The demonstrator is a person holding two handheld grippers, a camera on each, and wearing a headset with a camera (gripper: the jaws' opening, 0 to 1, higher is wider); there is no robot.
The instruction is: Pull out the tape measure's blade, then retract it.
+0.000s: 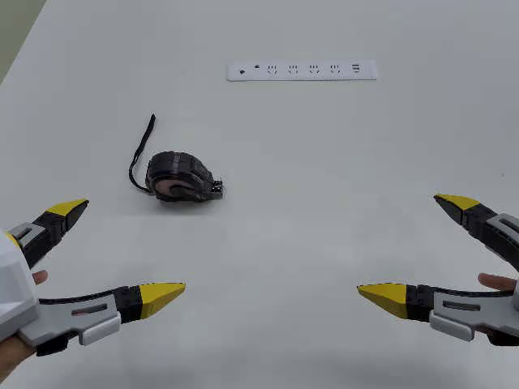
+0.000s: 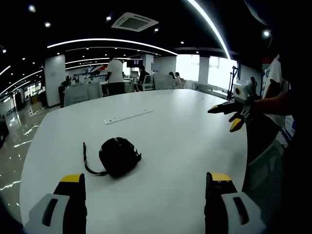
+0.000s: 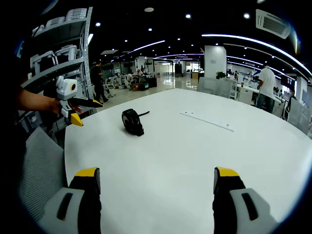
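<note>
Tape [image 1: 182, 177]: it lies on the desk [image 1: 324, 146] at your 11 o'clock, touched by neither gripper, with the blade fully wound in.
Blade tip [image 1: 217, 191]: it faces about 3 o'clock from the case, towards open desk. That probably leaves the pull a free run.
Strap [image 1: 142, 150]: it trails off the case's far side towards 11 o'clock, away from the tip, so it should not snag.
Left gripper [image 1: 130, 245]: your jaws are spread wide and hold nothing. It sits at about 7 o'clock of the tape and is the nearer of the two, so it looks the natural one to pin the case.
Right gripper [image 1: 399, 243]: your jaws are spread wide and hold nothing. It is well apart at 4 o'clock of the tape, on the tip's side, and suited to take the blade.
Power strip [image 1: 302, 70]: it lies far off at 12 o'clock, clear of the work.
Progress: nothing is pulled yet, and you are poised to reach in.
</note>
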